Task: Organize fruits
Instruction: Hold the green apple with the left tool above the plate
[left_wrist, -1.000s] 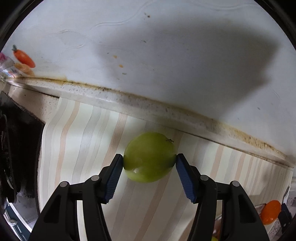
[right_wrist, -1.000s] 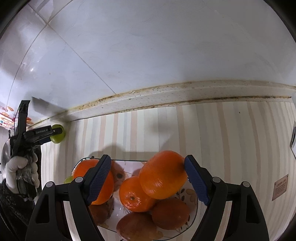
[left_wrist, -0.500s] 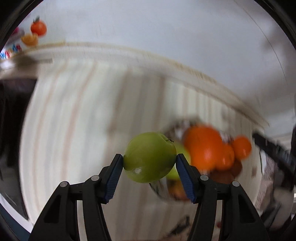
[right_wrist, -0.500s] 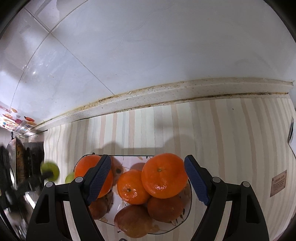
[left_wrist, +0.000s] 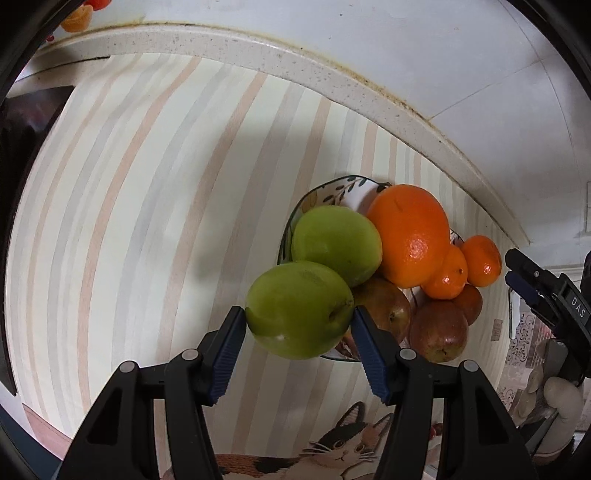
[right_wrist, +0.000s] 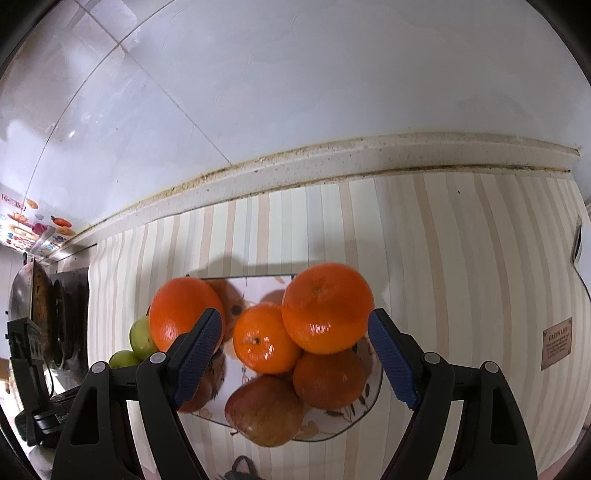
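Nearest the left camera, the left gripper (left_wrist: 298, 334) has its blue pads pressed on both sides of a green apple (left_wrist: 299, 308) – held clear of the striped mat (left_wrist: 147, 206), right at the near rim of the fruit bowl (left_wrist: 334, 192). Just behind it a second green fruit (left_wrist: 336, 245) lies in the bowl against a big orange (left_wrist: 410, 240), with smaller oranges and reddish fruit packed alongside. From the right-hand camera, the right gripper (right_wrist: 295, 365) hangs over the same bowl with its jaws wide apart and nothing gripped; the orange (right_wrist: 327, 306) between its fingers rests on the pile, untouched by either pad. The step in hand looks like carrying the apple to the bowl. Next it needs a free spot beside the other green fruit, a gentle lowering and then a release – the pile is crowded, so a careless drop could set fruit rolling.
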